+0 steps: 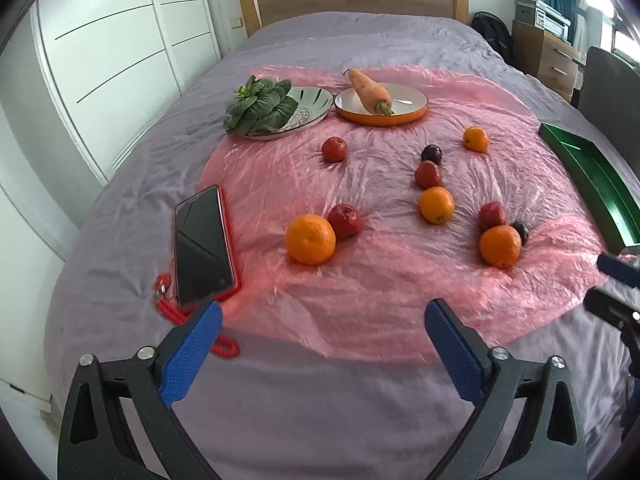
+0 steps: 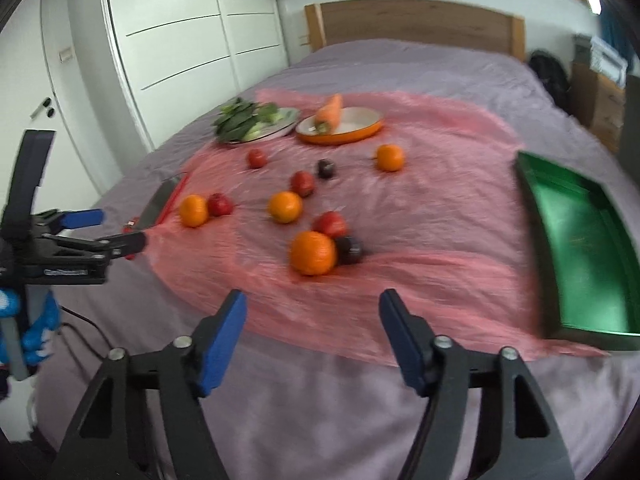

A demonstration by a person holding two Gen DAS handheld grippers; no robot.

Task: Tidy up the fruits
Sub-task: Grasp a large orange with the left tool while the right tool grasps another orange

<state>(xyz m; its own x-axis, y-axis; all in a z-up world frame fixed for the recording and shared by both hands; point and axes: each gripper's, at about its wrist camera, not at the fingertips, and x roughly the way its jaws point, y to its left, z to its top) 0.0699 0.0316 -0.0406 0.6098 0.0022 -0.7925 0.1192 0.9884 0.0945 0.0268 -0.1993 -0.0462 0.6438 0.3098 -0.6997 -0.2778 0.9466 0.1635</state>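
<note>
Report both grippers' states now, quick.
Left gripper: open, holding nothing.
Right gripper: open, holding nothing.

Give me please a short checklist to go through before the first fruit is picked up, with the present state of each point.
1. Left gripper jaws open, nothing between them: ok.
2. Right gripper jaws open, nothing between them: ok.
3. Green tray has free room inside: ok.
4. Nearest orange free to grasp alone: not ok, a red fruit and a dark plum lie against it.
5. Phone clear of the fruits: ok, it lies at the edge of the pink sheet, apart from them.
6. Fruits firm or soft: cannot tell.
</note>
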